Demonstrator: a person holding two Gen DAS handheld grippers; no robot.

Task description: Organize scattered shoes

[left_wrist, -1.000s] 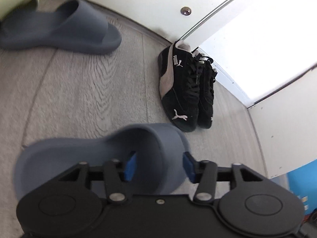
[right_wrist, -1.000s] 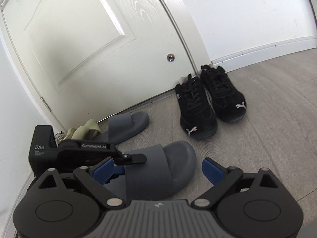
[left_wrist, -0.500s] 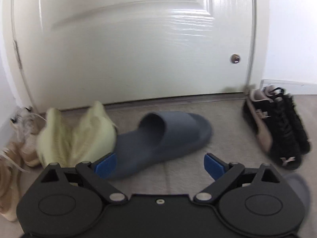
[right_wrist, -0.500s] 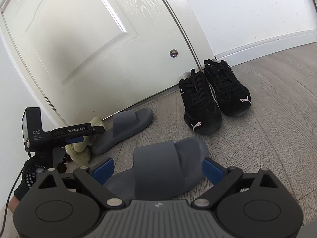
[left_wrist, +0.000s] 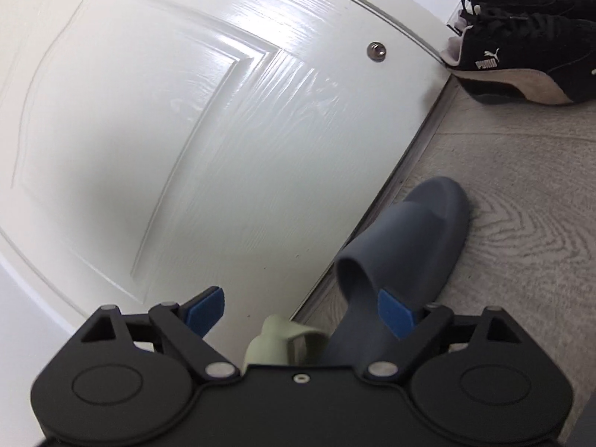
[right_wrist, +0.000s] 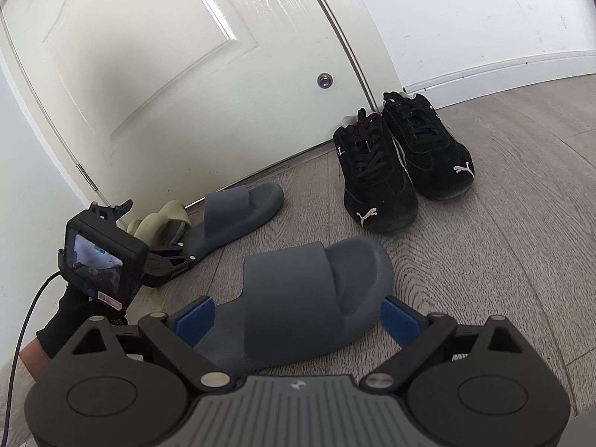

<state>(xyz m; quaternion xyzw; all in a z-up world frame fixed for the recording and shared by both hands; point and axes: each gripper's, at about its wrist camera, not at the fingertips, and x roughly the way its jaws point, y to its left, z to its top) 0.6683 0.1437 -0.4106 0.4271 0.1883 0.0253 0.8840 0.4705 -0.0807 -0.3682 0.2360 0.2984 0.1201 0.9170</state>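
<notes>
1. The nearer grey slide (right_wrist: 313, 298) lies flat on the wood floor (right_wrist: 503, 260), its toe pointing to about 1 o'clock in the right wrist view.
2. The right hand-held gripper (right_wrist: 298, 320) hangs low over this slide with its blue pads spread wide; one pad (right_wrist: 195, 320) is beside the heel part and the other (right_wrist: 400, 322) is beside the toe side. I cannot tell if they touch the slide.
3. The second grey slide (right_wrist: 238, 212) lies by the bottom of the white door (right_wrist: 167, 74), at about 11 o'clock from the first slide.
4. The left hand-held gripper (left_wrist: 298, 314) is at the heel end of this second slide (left_wrist: 406, 257), also spread open. Its right pad (left_wrist: 395, 316) is just beside the strap; the other pad (left_wrist: 206, 309) stands in front of the door (left_wrist: 186, 130).
5. In the right wrist view the left hand-held gripper (right_wrist: 149, 231) is tilted down toward the door bottom, held by a hand in a black glove (right_wrist: 67, 316) at 9 o'clock.
6. A pale green shoe (left_wrist: 283, 342) sits between the open jaws, next to the second slide.
7. The pair of black sneakers (right_wrist: 402, 164) stands side by side, heels near the door frame, at 1 o'clock from the first slide.
</notes>
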